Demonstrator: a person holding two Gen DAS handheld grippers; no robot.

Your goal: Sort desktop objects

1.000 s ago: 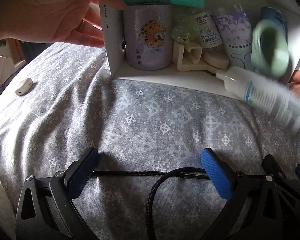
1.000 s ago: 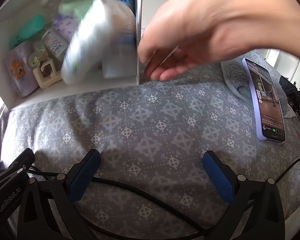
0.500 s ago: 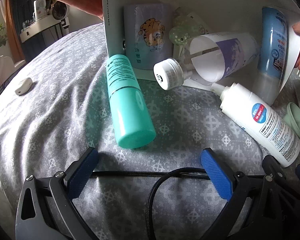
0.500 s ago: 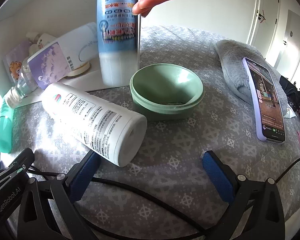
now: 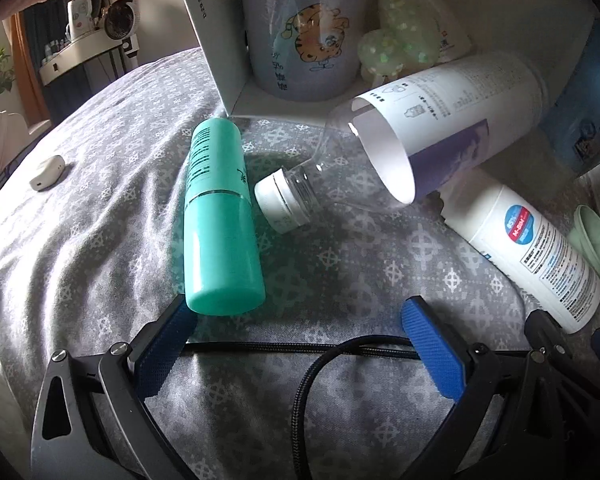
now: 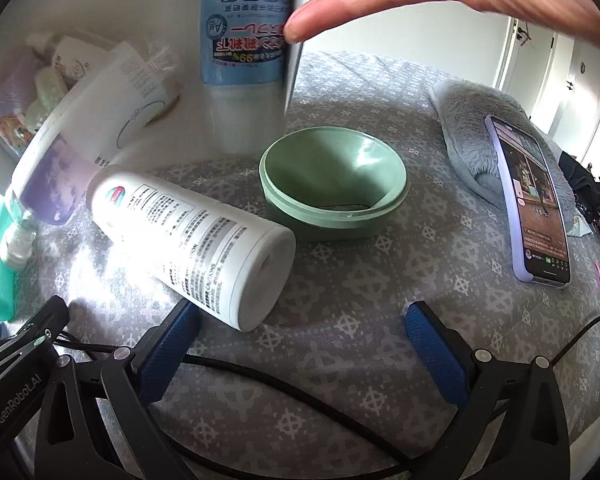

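teal bottle (image 5: 220,220) lying on the grey bedspread (image 5: 100,208), base touching the left gripper (image 5: 300,340) — jaws spread wide, empty. clear bottle (image 5: 400,148) tipped out of the white box (image 5: 212,32). white bottle (image 6: 192,240) beside green bowl (image 6: 332,184) — right gripper (image 6: 304,344) gaping too, holding nothing.

The white box (image 5: 208,28) is now tipped higher than a second ago, and its contents lie spilled on the grey bedspread (image 5: 100,208). The teal bottle (image 5: 218,220) lies just in front of the box, the clear bottle (image 5: 420,148) slants out beside it, and the white bottle (image 6: 192,240) and green bowl (image 6: 332,184) rest to their right.
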